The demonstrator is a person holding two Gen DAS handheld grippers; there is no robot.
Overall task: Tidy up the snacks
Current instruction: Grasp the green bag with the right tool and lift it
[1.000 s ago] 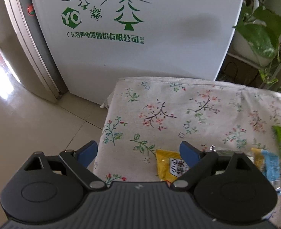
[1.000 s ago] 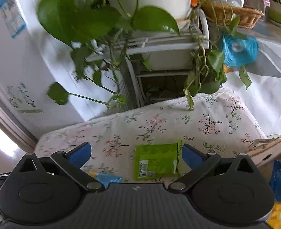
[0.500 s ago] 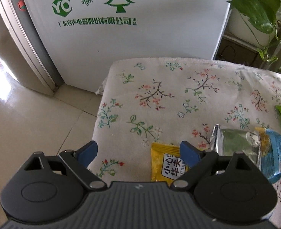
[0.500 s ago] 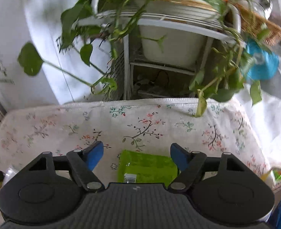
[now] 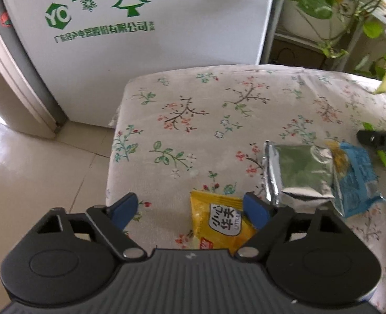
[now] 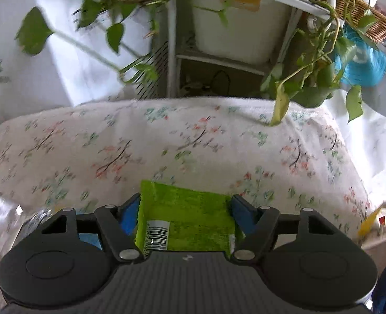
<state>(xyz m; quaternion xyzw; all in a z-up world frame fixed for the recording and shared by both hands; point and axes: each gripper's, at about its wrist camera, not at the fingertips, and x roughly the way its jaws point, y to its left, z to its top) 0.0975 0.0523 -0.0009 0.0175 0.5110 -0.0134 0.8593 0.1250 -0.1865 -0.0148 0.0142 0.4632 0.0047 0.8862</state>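
The floral-cloth-covered desk [image 5: 219, 120] fills more of both views than a second ago. On it, the right tongs [image 6: 185, 209] have dropped and been narrowing — blue pads now flank the lime-green foil snack packet [image 6: 187, 219]. The left tongs [image 5: 190, 209], also narrowing, gape beside the yellow snack sachet [image 5: 219, 222], gripping nothing.

Yellow packet [image 5: 220, 222]: lower end hidden behind left gripper body. Green packet [image 6: 185, 219]: near edge hidden likewise; floral cloth [image 6: 166, 144] motion-blurred.
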